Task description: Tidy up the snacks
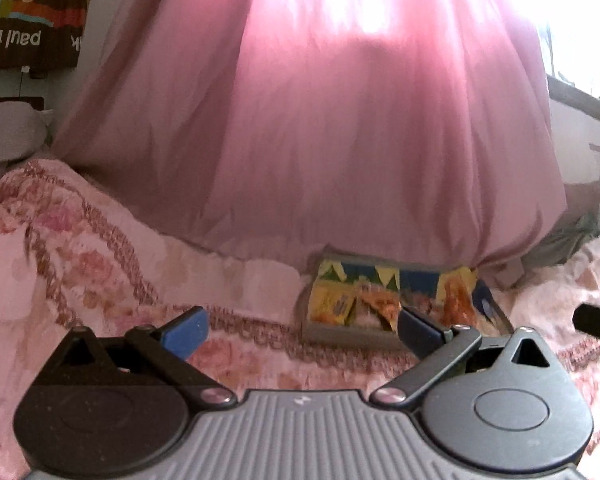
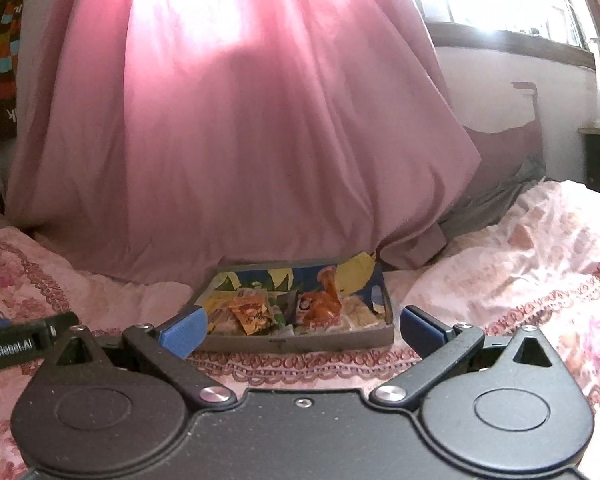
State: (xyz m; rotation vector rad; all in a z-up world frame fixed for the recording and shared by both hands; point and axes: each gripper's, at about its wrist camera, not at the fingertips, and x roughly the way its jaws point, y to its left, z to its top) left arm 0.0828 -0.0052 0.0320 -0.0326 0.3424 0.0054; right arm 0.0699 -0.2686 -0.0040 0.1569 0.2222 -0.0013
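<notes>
A shallow grey box (image 2: 300, 345) with a colourful printed inner wall lies on the bed and holds several snack packets (image 2: 252, 312), orange and yellow among them. My right gripper (image 2: 300, 330) hovers open just in front of the box, its blue pads (image 2: 184, 330) spread to either side of it and nothing between them. In the left wrist view the same box (image 1: 340, 330) sits ahead and to the right. My left gripper (image 1: 302, 332) is open and empty, its right pad close to the box's near wall.
A pink floral blanket (image 2: 520, 264) covers the bed in humps on both sides of the box. A pink curtain (image 2: 240, 140) hangs down to the bed just behind it. The left gripper's body (image 2: 20, 344) shows at the right wrist view's left edge.
</notes>
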